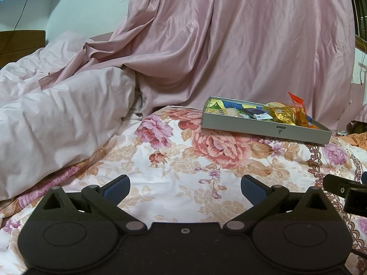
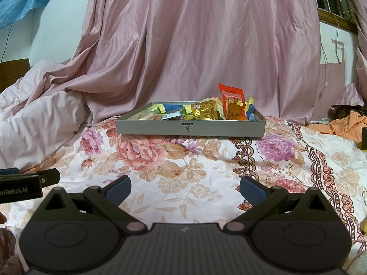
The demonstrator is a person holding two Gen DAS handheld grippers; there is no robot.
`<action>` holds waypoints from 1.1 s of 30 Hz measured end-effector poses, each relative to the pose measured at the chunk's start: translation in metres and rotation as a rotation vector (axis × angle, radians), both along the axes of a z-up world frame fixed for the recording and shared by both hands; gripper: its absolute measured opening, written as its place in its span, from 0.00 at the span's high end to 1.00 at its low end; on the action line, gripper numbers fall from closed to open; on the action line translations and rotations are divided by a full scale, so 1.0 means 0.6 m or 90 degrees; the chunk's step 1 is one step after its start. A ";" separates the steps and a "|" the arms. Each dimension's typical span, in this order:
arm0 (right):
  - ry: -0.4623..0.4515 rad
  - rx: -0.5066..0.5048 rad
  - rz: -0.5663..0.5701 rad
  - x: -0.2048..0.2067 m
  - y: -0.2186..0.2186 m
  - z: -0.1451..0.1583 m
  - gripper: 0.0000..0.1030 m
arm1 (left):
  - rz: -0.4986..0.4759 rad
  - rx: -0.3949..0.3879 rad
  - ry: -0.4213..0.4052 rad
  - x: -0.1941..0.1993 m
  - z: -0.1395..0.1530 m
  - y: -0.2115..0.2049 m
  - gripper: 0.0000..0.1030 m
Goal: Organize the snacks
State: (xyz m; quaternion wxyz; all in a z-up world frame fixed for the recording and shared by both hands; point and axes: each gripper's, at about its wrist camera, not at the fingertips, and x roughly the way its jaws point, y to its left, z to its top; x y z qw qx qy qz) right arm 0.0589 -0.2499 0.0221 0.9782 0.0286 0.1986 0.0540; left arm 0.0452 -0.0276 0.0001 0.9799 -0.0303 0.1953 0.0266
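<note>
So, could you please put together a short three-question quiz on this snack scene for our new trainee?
1. True or false: the red snack packet stands upright, rising above the rim of the grey tray.
2. Multiple choice: what does the grey tray rest on? A) a wooden table B) a floral bedsheet C) a pink curtain
3. In a few words: what do the left claw and right claw hold?

Key
1. True.
2. B.
3. Nothing; both are open and well short of the tray.
</note>
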 end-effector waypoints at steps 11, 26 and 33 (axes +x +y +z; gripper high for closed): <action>0.001 0.000 0.000 0.001 0.000 0.000 0.00 | 0.000 0.000 0.000 0.000 0.000 -0.001 0.01; 0.002 -0.001 0.001 0.001 0.000 0.000 0.00 | 0.014 0.018 0.001 -0.004 0.007 -0.009 0.01; 0.004 -0.002 0.002 0.001 0.001 -0.002 0.00 | 0.024 0.005 0.005 -0.004 0.007 -0.007 0.01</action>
